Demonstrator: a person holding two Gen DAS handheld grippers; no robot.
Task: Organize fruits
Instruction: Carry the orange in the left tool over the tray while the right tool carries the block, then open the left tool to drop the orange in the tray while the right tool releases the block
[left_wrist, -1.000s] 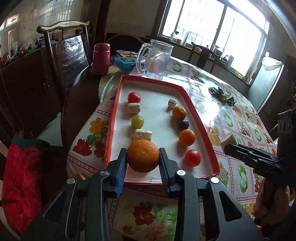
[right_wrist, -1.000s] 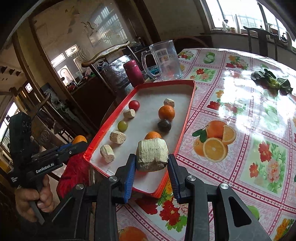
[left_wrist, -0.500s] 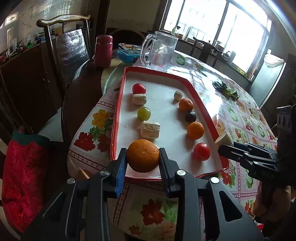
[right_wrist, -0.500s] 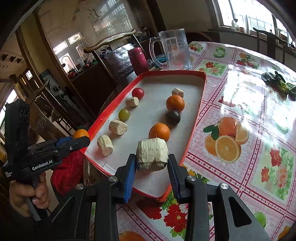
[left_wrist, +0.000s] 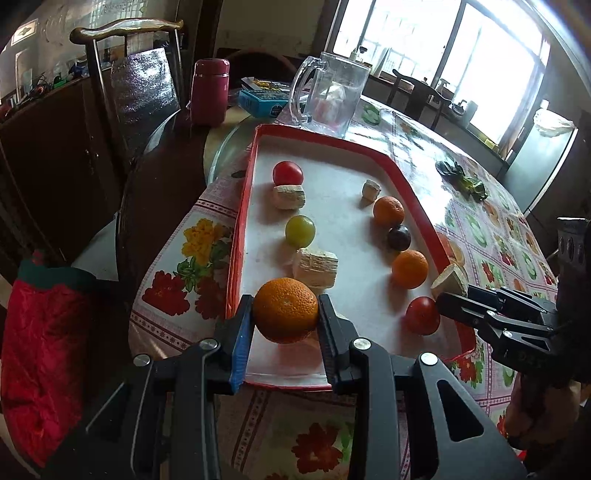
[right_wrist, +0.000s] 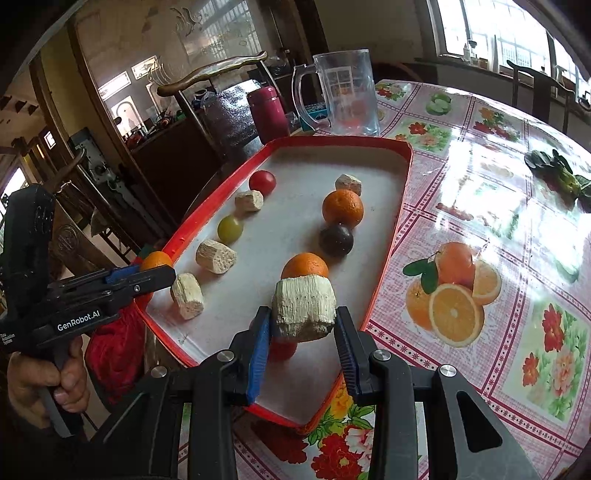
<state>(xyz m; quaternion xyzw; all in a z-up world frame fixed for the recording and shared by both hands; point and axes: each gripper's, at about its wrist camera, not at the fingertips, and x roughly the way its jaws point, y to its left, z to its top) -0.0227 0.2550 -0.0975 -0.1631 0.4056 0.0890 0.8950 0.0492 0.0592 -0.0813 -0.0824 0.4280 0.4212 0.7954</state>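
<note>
A red-rimmed white tray (left_wrist: 255, 155) (right_wrist: 400, 206) holds two rows of fruit and pale corn-cob chunks. My left gripper (left_wrist: 285, 314) is shut on an orange (left_wrist: 285, 309), held above the tray's near left corner; it also shows in the right wrist view (right_wrist: 157, 260). My right gripper (right_wrist: 303, 325) is shut on a pale corn-cob chunk (right_wrist: 303, 307) above the tray's near right end, over a red tomato (right_wrist: 282, 349). On the tray lie two oranges (left_wrist: 409, 268) (left_wrist: 388, 211), a dark plum (left_wrist: 399, 238), a green grape (left_wrist: 300, 231) and a far tomato (left_wrist: 288, 172).
A glass mug (left_wrist: 330, 98), a maroon flask (left_wrist: 209, 92) and a blue box (left_wrist: 262, 101) stand beyond the tray. Green leaves (right_wrist: 557, 173) lie on the floral tablecloth at the right. A wooden chair (left_wrist: 140, 85) and a red cushion (left_wrist: 40, 350) are at the left.
Both grippers moved forward over the tray's near end, each still holding its item. The tray looks closer in both views.
</note>
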